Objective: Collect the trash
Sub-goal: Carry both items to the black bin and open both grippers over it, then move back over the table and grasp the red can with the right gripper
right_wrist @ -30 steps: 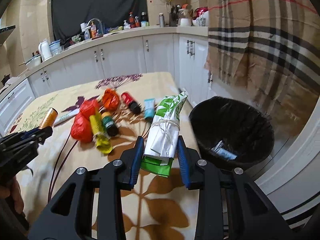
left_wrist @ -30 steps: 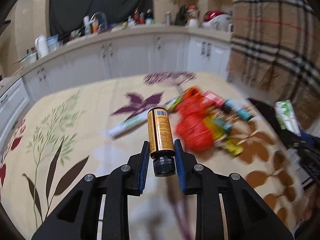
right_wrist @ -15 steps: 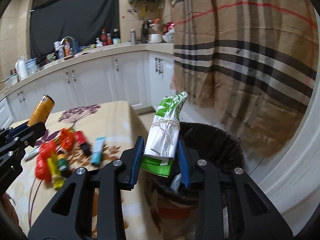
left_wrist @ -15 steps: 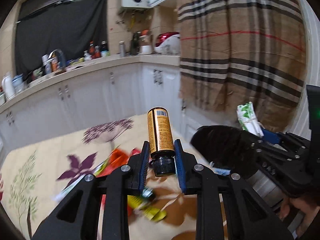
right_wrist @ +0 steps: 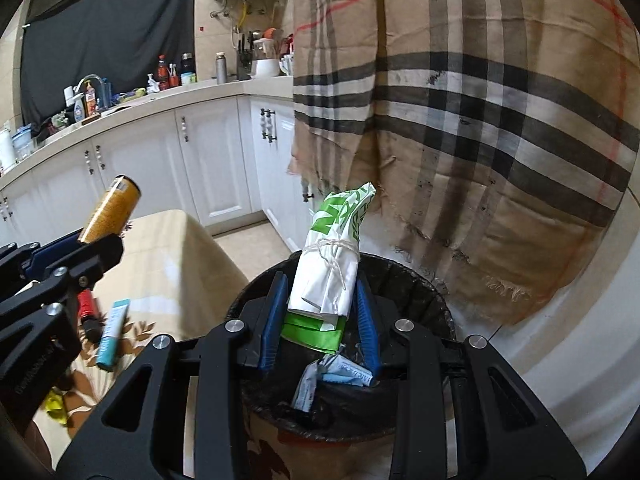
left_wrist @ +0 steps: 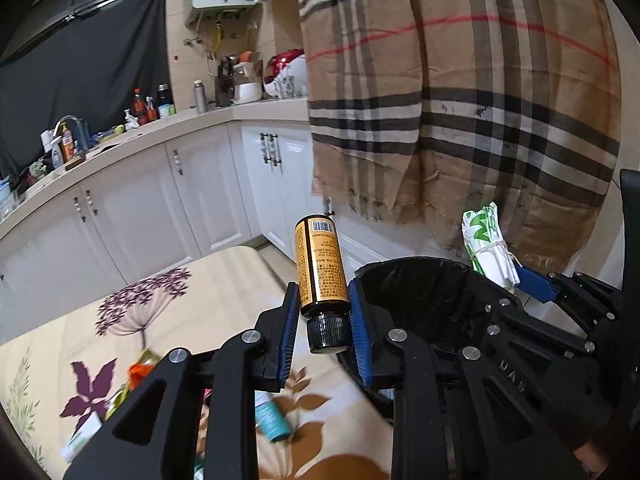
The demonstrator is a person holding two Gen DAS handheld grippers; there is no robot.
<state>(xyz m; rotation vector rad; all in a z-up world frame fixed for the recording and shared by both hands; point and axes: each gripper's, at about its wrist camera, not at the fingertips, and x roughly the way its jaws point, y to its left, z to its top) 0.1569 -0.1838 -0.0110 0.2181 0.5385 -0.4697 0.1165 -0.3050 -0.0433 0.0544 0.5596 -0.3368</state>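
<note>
Both grippers have swung away from the littered table toward the bin since a second ago, and each keeps the item it held then. The left gripper (left_wrist: pixel 324 322) is clamped on an orange bottle (left_wrist: pixel 321 268), its blue pads (left_wrist: pixel 289 332) pressed against the lower body just above the black cap, which points back at the camera. The bottle stands nearly upright, barcode end up, held above the table's edge and just beside the near rim of the black trash bin (left_wrist: pixel 424 304). The right gripper (right_wrist: pixel 322 320) is closed on a white-and-green paper bundle (right_wrist: pixel 332 268) tied with string; its pads squeeze the folded green lower end, and the bundle rises tilted slightly right, directly over the bin's mouth (right_wrist: pixel 400 276). Inside the bin lie crumpled blue-and-white wrappers (right_wrist: pixel 340 372). In the left wrist view the bundle (left_wrist: pixel 488 248) shows at the far rim of the bin, held by the other tool. On the floral tablecloth (left_wrist: pixel 192 292) remain a teal tube (right_wrist: pixel 114 330), a red bottle (right_wrist: pixel 86 306) and blurred scraps. A plaid cloth (right_wrist: pixel 460 100) hangs behind the bin.
</note>
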